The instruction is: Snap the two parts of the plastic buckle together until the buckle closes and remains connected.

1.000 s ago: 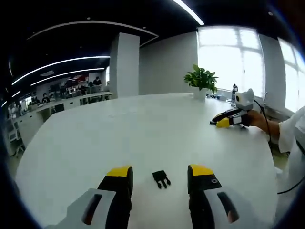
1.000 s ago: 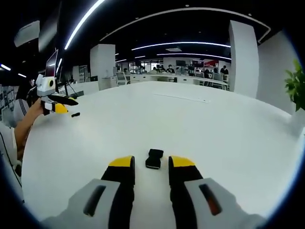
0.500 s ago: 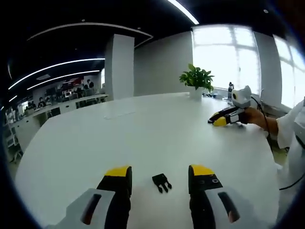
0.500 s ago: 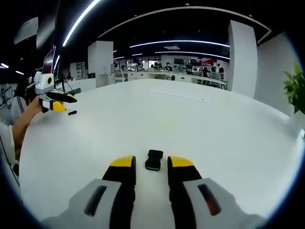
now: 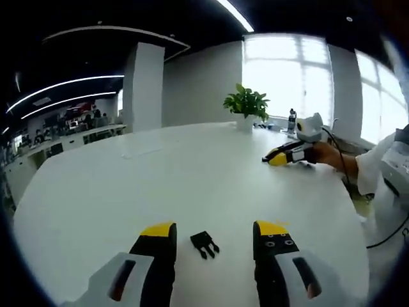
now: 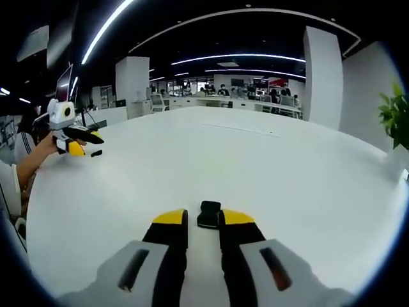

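Observation:
The black pronged half of the buckle [image 5: 204, 244] lies on the white table [image 5: 160, 173], between and just ahead of my left gripper's [image 5: 215, 231] wide-open yellow tips. It also shows as a small dark piece [image 6: 96, 153] beside the left gripper [image 6: 88, 142] at the far left of the right gripper view. The black socket half [image 6: 209, 214] lies flat between the tips of my right gripper [image 6: 203, 219]. Its jaws are narrow, with a thin gap on the piece's left side. A hand holds the right gripper [image 5: 273, 158] at the table's far right.
A potted plant [image 5: 243, 105] and a bottle [image 5: 292, 121] stand at the table's far edge by the windows. A person's sleeve [image 5: 377, 173] is at the right edge. Pillars [image 6: 327, 77] and desks with seated people lie beyond the table.
The right gripper's jaws have narrowed around the socket half and moved slightly forward onto it. The left view has swung, so the pronged half sits a little further left.

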`<act>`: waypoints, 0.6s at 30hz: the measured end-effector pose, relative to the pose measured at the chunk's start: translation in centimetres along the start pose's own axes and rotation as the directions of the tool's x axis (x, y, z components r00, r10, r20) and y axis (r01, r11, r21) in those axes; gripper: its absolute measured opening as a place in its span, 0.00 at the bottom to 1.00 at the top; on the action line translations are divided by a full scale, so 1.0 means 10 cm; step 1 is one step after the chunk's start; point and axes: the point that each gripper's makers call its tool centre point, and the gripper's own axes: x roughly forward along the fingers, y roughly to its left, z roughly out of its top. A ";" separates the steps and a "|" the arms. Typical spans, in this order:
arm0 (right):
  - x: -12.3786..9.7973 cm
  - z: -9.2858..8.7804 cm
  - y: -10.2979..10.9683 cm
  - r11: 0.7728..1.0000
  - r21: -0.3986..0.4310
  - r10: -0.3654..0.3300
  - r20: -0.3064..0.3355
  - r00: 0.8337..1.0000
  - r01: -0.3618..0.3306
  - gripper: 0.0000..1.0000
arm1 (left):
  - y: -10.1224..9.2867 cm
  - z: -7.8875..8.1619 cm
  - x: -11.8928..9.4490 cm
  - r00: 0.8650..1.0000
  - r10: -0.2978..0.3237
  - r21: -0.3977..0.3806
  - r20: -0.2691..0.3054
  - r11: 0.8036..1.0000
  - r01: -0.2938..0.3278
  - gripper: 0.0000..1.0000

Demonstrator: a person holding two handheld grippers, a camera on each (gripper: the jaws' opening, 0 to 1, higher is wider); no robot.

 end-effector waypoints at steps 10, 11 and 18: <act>0.04 0.01 -0.01 1.000 0.023 0.021 0.004 1.000 -0.021 0.12 | 0.08 -0.06 0.00 0.997 -0.068 0.005 -0.022 0.998 0.068 0.41; 0.04 0.01 0.00 0.999 0.026 0.025 0.004 1.000 -0.025 0.12 | 0.09 -0.07 0.00 0.997 -0.070 0.011 -0.028 0.997 0.071 0.41; 0.07 0.01 0.04 0.998 0.041 0.047 0.008 0.999 -0.047 0.12 | 0.08 -0.15 0.01 0.991 -0.112 0.052 -0.079 0.992 0.116 0.39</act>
